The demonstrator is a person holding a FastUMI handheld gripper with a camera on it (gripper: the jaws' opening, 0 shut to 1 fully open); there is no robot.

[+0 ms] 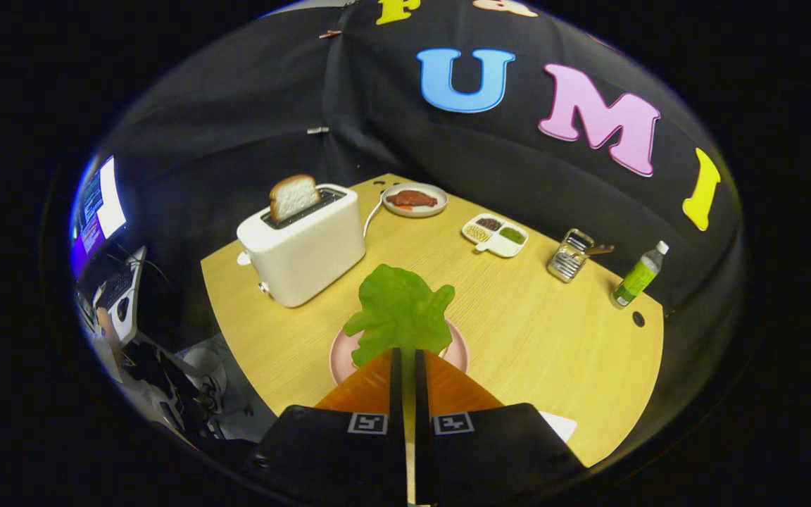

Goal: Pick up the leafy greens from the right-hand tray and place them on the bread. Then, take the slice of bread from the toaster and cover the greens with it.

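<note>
The hand-held gripper (405, 355) has its two fingers pinched nearly together on the stem end of the leafy greens (400, 311), holding the leaf up over the pink plate (456, 352) just ahead. The bread on that plate is hidden behind the leaf and fingers, so I can't tell how squarely the greens hang above it. The leaf looks light, thin and floppy; it would likely sag or fold if let go carelessly, and taking it low by the stalk, as here, seems the sensible hold. The other slice of bread (293, 196) stands up out of the white toaster (303, 246), beyond and to the left; it should be soft and crushable, best gripped by its exposed top edge. The table (539, 338) is pale wood, smooth and flat, with a plate of meat (415, 199), a divided dish (495, 234), a small wire basket (569, 255) and a green bottle (638, 276) ranged along its far side. Black cloth walls close in the booth.
</note>
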